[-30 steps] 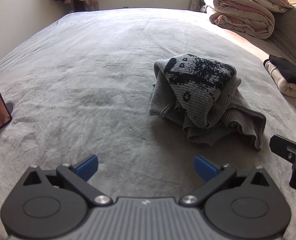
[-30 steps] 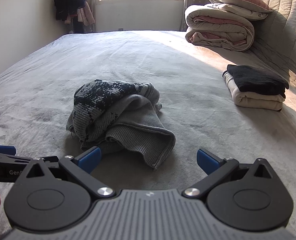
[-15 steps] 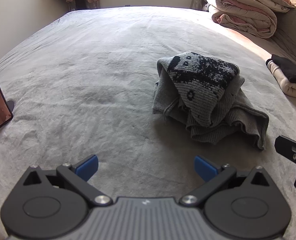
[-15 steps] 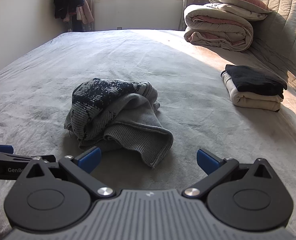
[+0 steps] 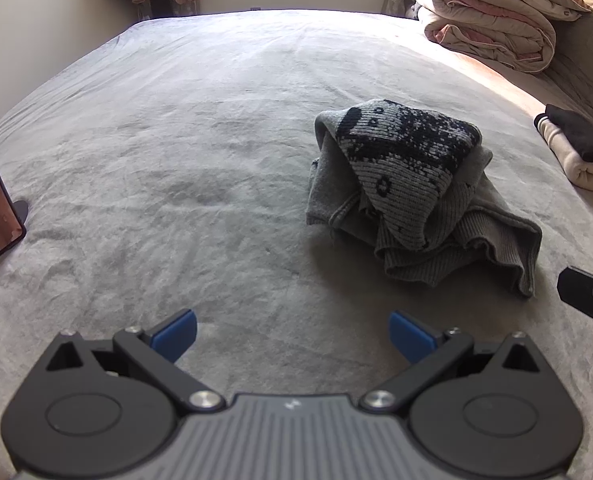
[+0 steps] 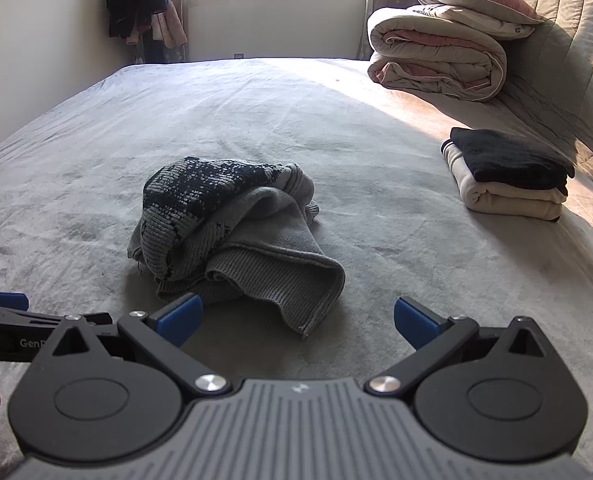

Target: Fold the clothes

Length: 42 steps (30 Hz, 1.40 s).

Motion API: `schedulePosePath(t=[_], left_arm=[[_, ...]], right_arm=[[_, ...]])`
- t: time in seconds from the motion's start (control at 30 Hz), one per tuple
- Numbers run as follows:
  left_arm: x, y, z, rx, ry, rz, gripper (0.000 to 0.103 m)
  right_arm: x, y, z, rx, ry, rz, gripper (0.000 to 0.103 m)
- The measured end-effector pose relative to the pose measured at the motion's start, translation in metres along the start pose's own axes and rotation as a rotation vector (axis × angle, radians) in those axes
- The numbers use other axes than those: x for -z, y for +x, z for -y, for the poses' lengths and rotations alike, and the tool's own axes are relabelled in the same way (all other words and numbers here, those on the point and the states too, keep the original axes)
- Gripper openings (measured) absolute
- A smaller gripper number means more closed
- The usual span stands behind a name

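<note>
- The crumpled grey knit sweater with a dark speckled pattern [image 5: 412, 196] lies on the grey plush bedspread [image 5: 196, 152].
- The left gripper [image 5: 292, 330] and right gripper [image 6: 296, 316] hover near it, jaws spread, empty.

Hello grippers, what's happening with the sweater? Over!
Left gripper and right gripper open, empty. Sweater crumpled on bed, untouched. Nothing in the way.

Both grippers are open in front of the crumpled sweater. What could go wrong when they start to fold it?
1. The crumpled grey knit sweater with dark pattern lies bunched in layers; the right gripper may pinch several layers at the near hem, so it would not spread flat.
2. The left gripper sits off to the sweater's side; uneven grasps might twist it.
3. Dragging could wrinkle the grey plush bedspread.
</note>
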<state>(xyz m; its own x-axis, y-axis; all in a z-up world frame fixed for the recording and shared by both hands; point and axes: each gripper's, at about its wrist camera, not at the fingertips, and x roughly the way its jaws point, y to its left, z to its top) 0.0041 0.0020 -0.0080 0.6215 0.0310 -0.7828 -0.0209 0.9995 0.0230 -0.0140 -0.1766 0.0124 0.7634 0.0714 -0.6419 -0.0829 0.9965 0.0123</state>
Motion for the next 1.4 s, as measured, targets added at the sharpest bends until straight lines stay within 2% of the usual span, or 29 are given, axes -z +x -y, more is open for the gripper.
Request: schedulePosePath(t=[0.5, 0.67, 0.77, 0.93, 1.1, 1.2, 1.27, 1.33, 1.4], left_arm=[[-0.001, 0.0, -0.001, -0.002, -0.005, -0.005, 0.103], [-0.007, -0.005, -0.002, -0.002, -0.047, -0.024, 0.103], [-0.018, -0.008, 0.0, 0.031, -0.031, -0.043, 0.103], [-0.041, -0.008, -0.002, 0.023, -0.01, -0.03, 0.103], [-0.05, 0.013, -0.007, 0.01, -0.011, -0.012, 0.103], [-0.046, 0.033, -0.013, 0.039, -0.035, -0.006, 0.103], [-0.042, 0.047, -0.018, 0.063, -0.064, -0.019, 0.103], [-0.044, 0.06, -0.02, 0.1, -0.077, -0.045, 0.103], [-0.047, 0.072, -0.022, 0.144, -0.093, -0.067, 0.103]], right_arm=[[0.0, 0.003, -0.001, 0.001, -0.004, -0.012, 0.103], [-0.002, 0.003, -0.002, 0.005, 0.003, -0.016, 0.103], [-0.01, 0.0, -0.001, -0.017, 0.016, -0.015, 0.103], [-0.029, 0.001, -0.001, -0.035, 0.009, -0.009, 0.103], [-0.048, 0.021, 0.006, -0.075, 0.018, -0.052, 0.103], [-0.051, 0.042, 0.011, -0.138, 0.013, -0.076, 0.103], [-0.051, 0.057, 0.015, -0.168, 0.04, -0.094, 0.094], [-0.047, 0.072, 0.017, -0.162, 0.051, -0.111, 0.079], [-0.042, 0.086, 0.018, -0.166, 0.054, -0.124, 0.078]])
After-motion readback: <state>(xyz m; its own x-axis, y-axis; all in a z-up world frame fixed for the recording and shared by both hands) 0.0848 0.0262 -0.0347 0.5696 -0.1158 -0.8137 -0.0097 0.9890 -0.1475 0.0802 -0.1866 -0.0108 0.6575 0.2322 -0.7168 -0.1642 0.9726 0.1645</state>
